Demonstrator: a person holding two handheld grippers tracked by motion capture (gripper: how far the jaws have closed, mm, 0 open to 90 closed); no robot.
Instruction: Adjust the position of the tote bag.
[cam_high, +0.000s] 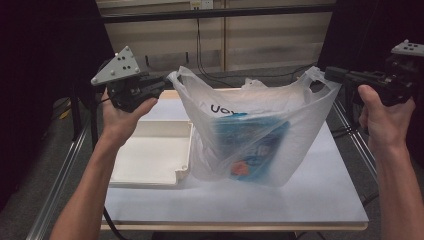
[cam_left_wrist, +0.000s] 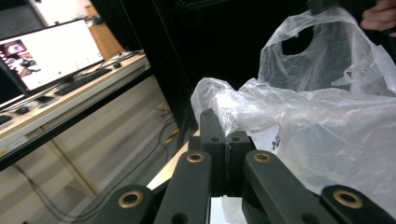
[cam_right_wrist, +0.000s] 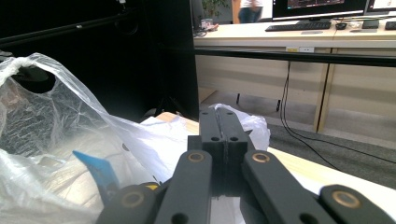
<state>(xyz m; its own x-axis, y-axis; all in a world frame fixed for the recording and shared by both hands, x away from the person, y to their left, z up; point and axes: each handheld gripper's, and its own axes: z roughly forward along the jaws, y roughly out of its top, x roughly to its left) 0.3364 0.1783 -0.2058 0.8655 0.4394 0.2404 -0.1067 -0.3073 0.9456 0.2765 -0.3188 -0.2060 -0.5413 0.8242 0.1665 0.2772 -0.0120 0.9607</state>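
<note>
Thin translucent plastic bag hangs stretched between your two claws, above the white table. Your left gripper, forearm raised and palm up, is clamped on the left handle. Your right gripper, gripped from behind at the same height, pinches the right handle loop.

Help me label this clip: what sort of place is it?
Probably a lab or office set up for recording. A small white table stands between black screens, and behind it long desks carry monitors and keyboards.
</note>
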